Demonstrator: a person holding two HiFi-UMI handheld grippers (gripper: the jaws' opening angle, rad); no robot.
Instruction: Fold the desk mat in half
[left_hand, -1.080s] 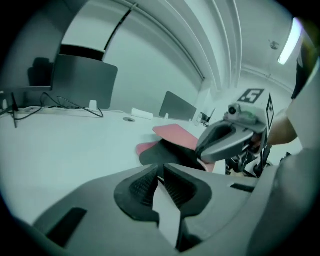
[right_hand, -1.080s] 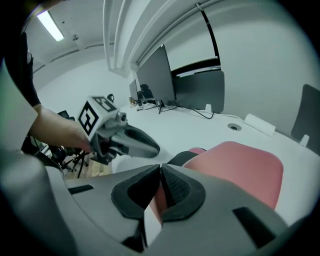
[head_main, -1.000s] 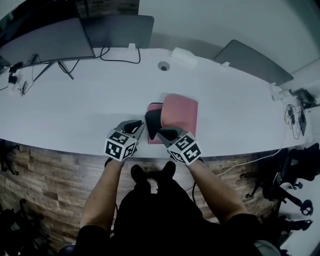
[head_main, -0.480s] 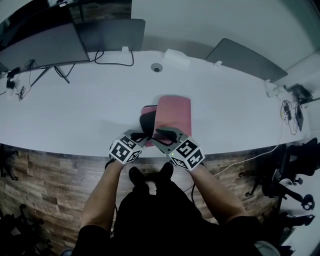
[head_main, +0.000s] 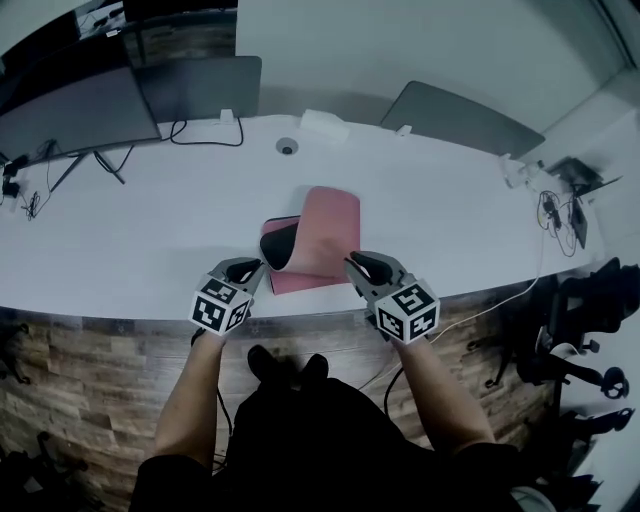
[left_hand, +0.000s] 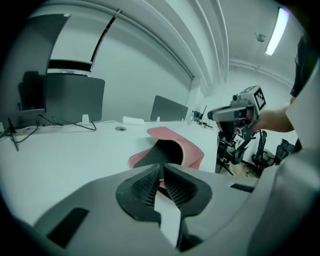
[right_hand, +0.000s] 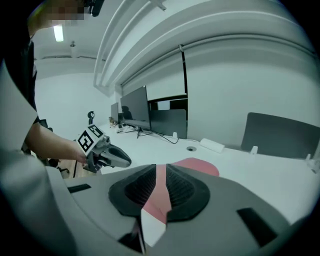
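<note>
We see the desk mat (head_main: 325, 235) lying on the white desk (head_main: 150, 230), close to the desk's front edge and about midway along it. It is pink on top and black underneath. We find it only partly folded. One pink layer lies flat on the desk, and its near left corner shows at the front. The rest is turned over on top of it, running away from us toward the back of the desk. On the left side the upper layer does not lie flat: it arches up in a loose curl, so we look into a dark opening lined by the black underside. The right side sits lower and looks smoother.
</note>
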